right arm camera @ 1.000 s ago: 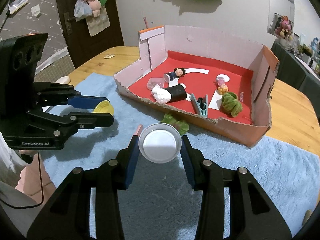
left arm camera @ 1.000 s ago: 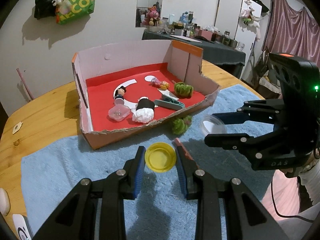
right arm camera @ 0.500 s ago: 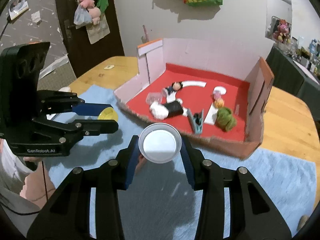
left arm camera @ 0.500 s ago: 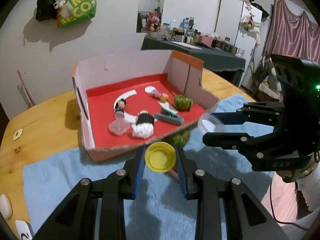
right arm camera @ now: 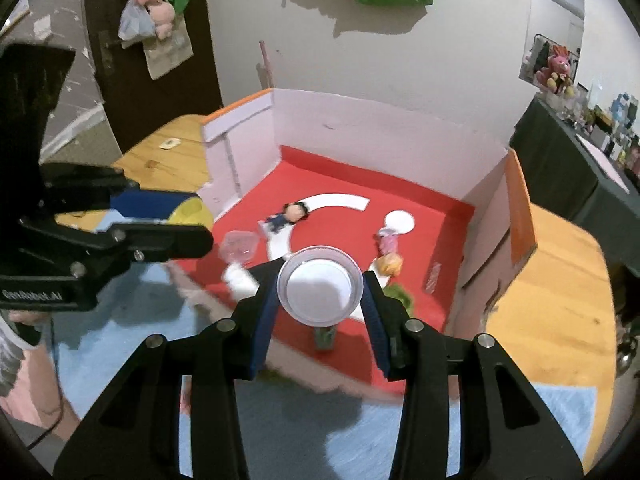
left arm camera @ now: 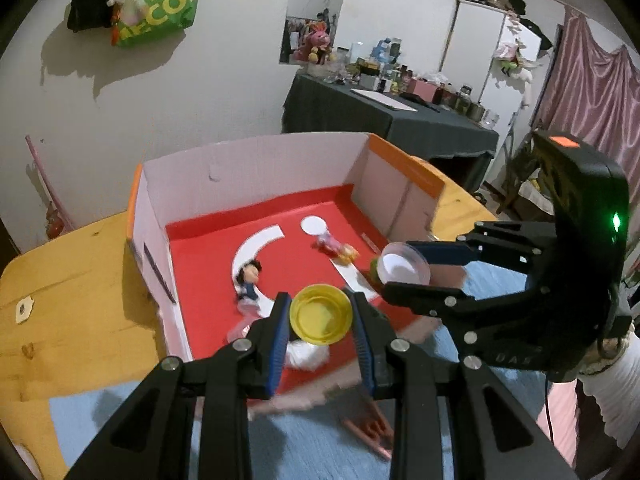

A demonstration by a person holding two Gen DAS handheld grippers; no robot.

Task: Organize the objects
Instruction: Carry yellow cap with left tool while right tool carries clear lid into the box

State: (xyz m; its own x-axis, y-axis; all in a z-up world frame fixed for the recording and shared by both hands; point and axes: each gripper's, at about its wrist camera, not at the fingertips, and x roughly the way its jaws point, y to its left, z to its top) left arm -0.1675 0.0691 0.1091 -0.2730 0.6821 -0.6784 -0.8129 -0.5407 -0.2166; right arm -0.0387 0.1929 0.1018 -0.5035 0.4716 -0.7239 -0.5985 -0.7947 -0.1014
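Note:
My left gripper (left arm camera: 321, 314) is shut on a round yellow lid (left arm camera: 321, 313), held above the front edge of a cardboard box (left arm camera: 256, 164) with a red floor. My right gripper (right arm camera: 321, 290) is shut on a clear round lid (right arm camera: 321, 290), held above the box's front right part; the clear lid also shows in the left wrist view (left arm camera: 404, 266). In the box lie a small doll (right arm camera: 289, 215), a pink and yellow toy (right arm camera: 388, 254), a clear cup (right arm camera: 239, 245), a white and black bundle (right arm camera: 242, 278), a green pom-pom (right arm camera: 400, 294) and a teal clip (right arm camera: 324, 336), partly hidden.
The box stands on a wooden table (left arm camera: 76, 316) with a blue towel (left arm camera: 304, 452) in front. A pink clip (left arm camera: 372, 432) lies on the towel. A white wall rises behind the box. A cluttered dark table (left arm camera: 384, 120) stands far back right.
Both grippers have moved forward and up with their lids, from over the towel to over the box's front part. The box now looks closer and larger.

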